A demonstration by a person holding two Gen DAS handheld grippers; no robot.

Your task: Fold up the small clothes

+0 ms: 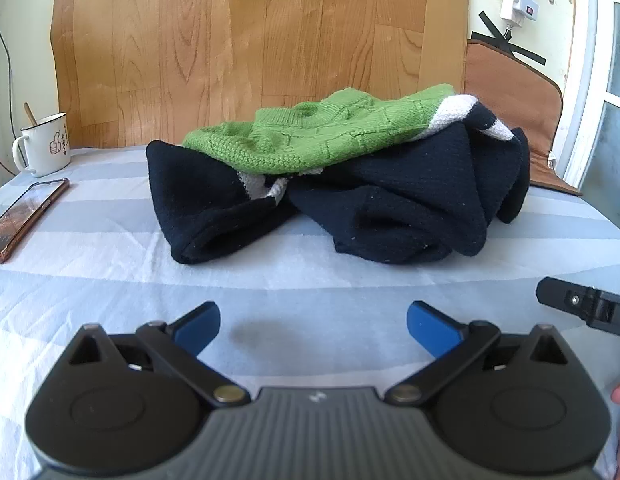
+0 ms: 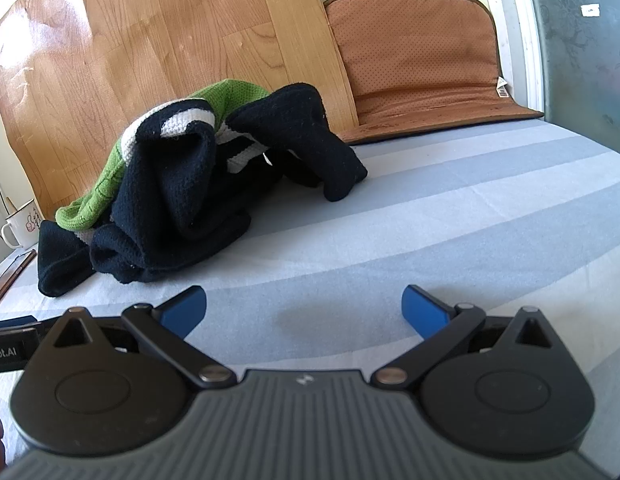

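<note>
Knit sweater [image 1: 338, 184], crumpled at twelve o'clock: soft, light, floppy, we judge; we would pinch its dark hem; left gripper [image 1: 313, 322] and right gripper [image 2: 303, 306] gape wide, empty.

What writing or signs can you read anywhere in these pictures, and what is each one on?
"obot.AI", cut off at the picture's edge: on the left gripper's black body, seen from the right wrist.
"D", cut off: on the right gripper's body.
Thumbs-up drawing with small characters, too small to read: on the white mug.
Brown mat's tag: too blurred to read.
</note>
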